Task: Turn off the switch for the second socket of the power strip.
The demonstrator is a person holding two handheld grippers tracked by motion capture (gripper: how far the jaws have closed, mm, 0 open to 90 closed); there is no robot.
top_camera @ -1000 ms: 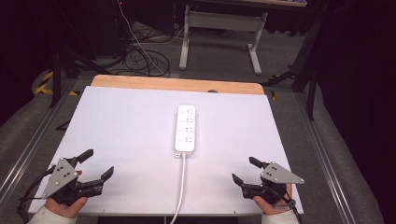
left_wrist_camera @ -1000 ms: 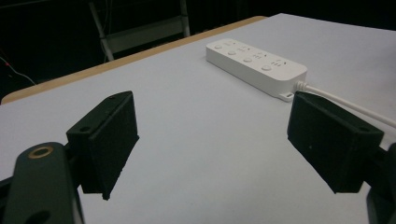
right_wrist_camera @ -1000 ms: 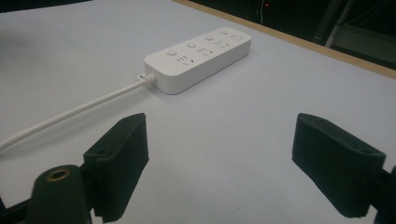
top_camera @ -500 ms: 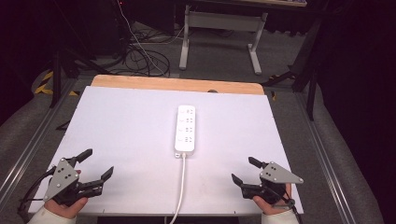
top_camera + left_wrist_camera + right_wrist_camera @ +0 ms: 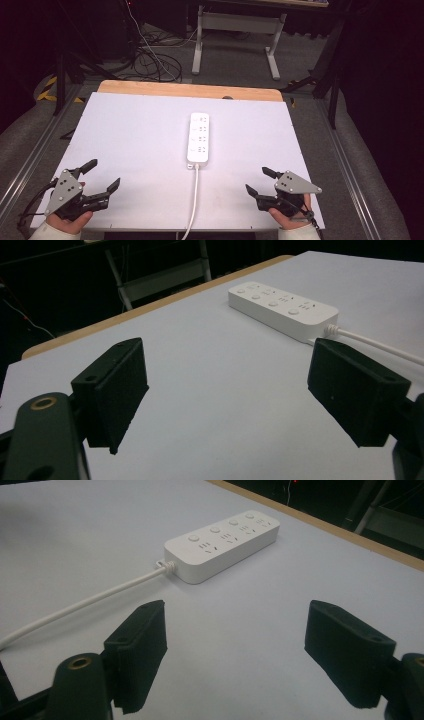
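Currently your left gripper (image 5: 99, 174) and right gripper (image 5: 259, 181) sit wide open and empty, the right's jaws having just narrowed slightly. Power strip (image 5: 198, 139) lies mid-surface (image 5: 125, 130), untouched; approach step, so next reach forward to it.

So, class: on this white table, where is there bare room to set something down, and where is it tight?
Two wide free patches flank the power strip: one between it and the table's left edge, one between it and the right edge. The far strip before the wooden edge is bare too. Tightest is the near middle, where the cord runs between the left tongs and right tongs.
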